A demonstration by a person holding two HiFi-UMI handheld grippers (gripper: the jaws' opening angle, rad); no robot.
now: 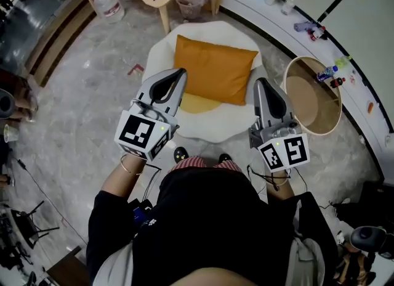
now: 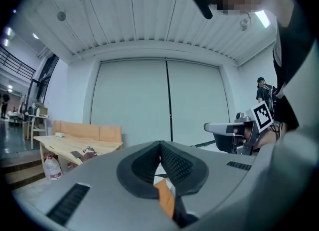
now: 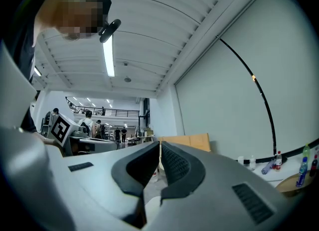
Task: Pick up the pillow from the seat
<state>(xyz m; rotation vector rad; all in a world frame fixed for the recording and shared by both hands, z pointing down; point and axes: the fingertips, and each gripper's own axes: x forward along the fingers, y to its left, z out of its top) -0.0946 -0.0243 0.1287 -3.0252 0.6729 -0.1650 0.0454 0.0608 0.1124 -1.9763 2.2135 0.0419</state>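
Here, left gripper closed, empty, right gripper closed, empty, pillow between them.

The right gripper fills the lower frame, its dark-padded fingers pressed together with nothing between them. At left, the left gripper points inward, with distant people behind it. A strip light hangs overhead, and bottles stand at far right.

Grey hand-held grippers, black-white marker cubes; black top.
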